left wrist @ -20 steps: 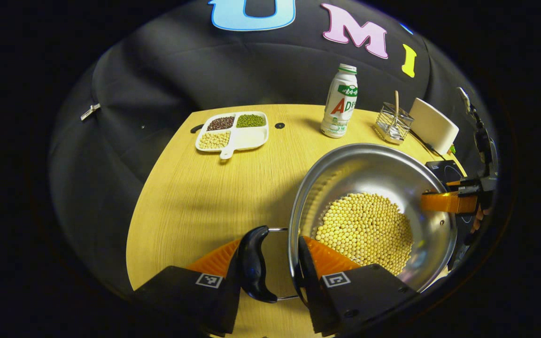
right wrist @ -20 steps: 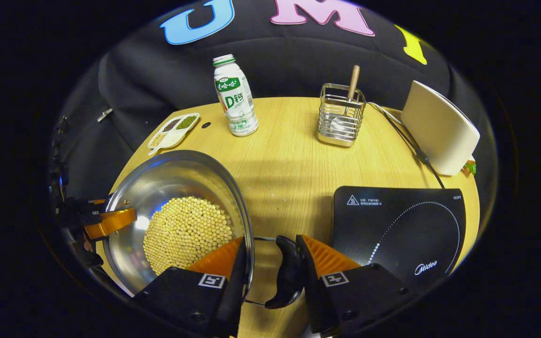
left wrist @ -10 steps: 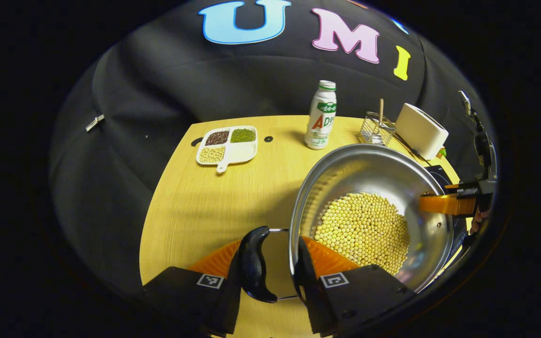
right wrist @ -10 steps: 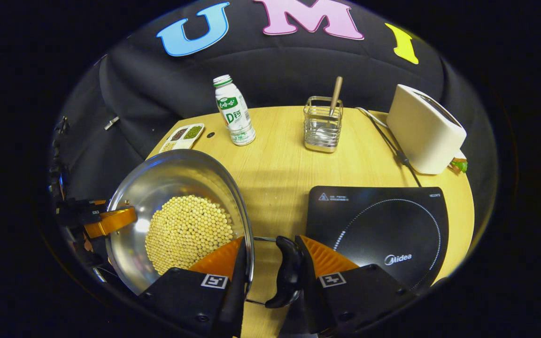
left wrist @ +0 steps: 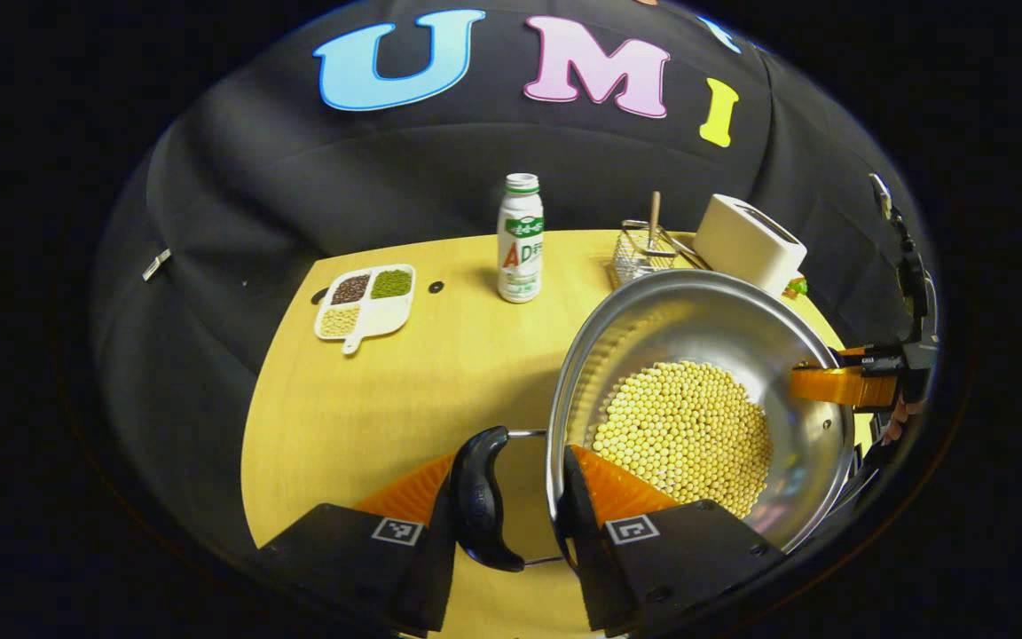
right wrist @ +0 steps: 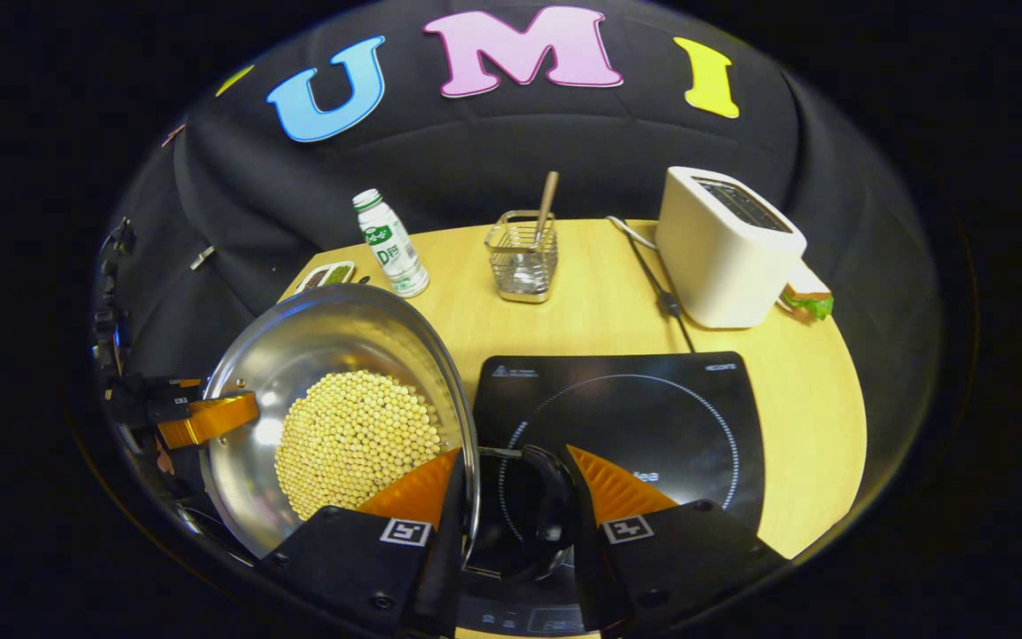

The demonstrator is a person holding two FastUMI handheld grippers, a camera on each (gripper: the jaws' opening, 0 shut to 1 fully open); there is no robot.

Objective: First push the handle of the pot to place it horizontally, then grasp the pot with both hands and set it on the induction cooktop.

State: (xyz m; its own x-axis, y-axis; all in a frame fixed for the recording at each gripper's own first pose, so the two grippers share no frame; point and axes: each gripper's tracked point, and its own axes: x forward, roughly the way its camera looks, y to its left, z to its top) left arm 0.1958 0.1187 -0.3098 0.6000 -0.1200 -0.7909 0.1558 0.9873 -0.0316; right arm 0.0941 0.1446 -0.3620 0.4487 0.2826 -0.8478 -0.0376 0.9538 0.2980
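Left gripper (left wrist: 511,497) clamped on pot (left wrist: 697,355) rim and black handle (left wrist: 478,501). Right gripper (right wrist: 511,497) clamped likewise on opposite handle (right wrist: 546,515). Pot of yellow beans (right wrist: 356,439) held between both, partly over induction cooktop (right wrist: 653,417) at table (right wrist: 795,417) front edge. Toaster (right wrist: 724,244) near back right corner.

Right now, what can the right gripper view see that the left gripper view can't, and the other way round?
The right gripper view adds the black cooktop and the pot's right handle, pinched against the rim by the right tongs. The left gripper view adds the pot's left handle, pinched the same way by the left tongs. Both share the pot of yellow beans, the bottle, the wire basket, the toaster and the bean tray.
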